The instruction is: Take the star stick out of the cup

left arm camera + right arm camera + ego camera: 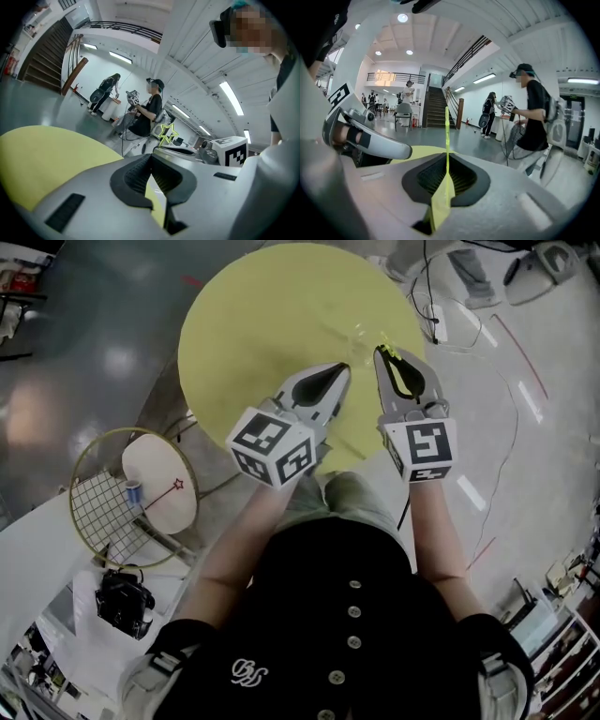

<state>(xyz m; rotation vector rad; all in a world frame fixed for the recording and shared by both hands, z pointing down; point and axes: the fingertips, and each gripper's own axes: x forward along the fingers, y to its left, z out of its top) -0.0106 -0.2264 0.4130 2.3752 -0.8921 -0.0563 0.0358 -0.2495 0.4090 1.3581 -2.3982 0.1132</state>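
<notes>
Over the round yellow table (244, 324), my right gripper (380, 351) is shut on the thin yellow-green star stick (446, 133), which rises straight up from between its jaws. In the left gripper view the stick's outlined star (167, 133) shows just above the right gripper (187, 151). A faint clear cup (360, 337) stands on the table just beyond both grippers' tips, and the stick is outside it. My left gripper (343, 369) hovers beside the right one, shut with nothing visible between its jaws (150, 157). Its tip (407, 151) shows at the left of the right gripper view.
To the lower left, a small round stool (159, 482) carries a badminton racket (108, 512), a small blue cup (134, 491) and a red star stick (175, 486). Cables (431, 296) trail on the floor behind the table. A black camera (122, 601) lies on a white surface. People stand further back (532, 117).
</notes>
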